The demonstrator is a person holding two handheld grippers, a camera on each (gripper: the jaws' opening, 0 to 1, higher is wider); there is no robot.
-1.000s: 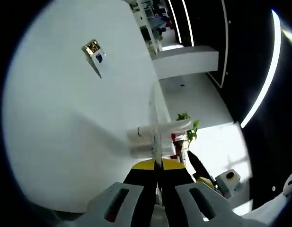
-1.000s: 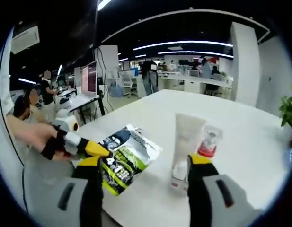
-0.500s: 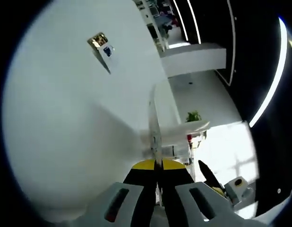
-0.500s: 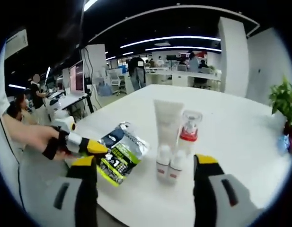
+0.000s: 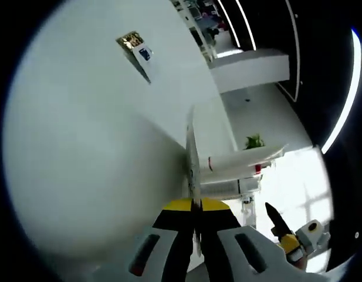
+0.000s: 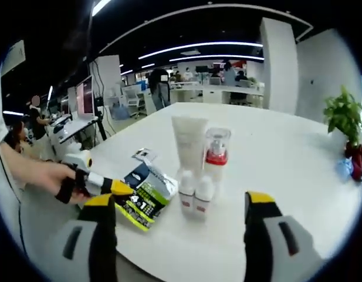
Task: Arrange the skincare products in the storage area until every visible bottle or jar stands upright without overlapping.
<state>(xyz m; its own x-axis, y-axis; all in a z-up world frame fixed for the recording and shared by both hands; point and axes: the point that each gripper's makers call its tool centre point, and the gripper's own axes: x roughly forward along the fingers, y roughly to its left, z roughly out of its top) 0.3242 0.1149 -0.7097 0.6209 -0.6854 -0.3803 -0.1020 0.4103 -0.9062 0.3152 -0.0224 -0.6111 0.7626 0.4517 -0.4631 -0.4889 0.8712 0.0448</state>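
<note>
Tube [image 6: 188, 141], pump bottle [image 6: 215, 154] and two small bottles [image 6: 193, 195] upright mid-worktop [image 6: 274, 158], touching but none toppled; left claw [image 5: 195, 220] pinching flat sachet [image 6: 144, 197], right claw [image 6: 175, 217] wide, empty; sachet placement left.

In my right gripper view, a tall white squeeze tube [image 6: 189, 144] stands on its cap. Just beside it stands a clear bottle with a red band [image 6: 215, 154]. Two small white bottles with red labels [image 6: 194, 195] stand in front, touching. A green and black flat packet [image 6: 143, 196] lies beside them.
</note>
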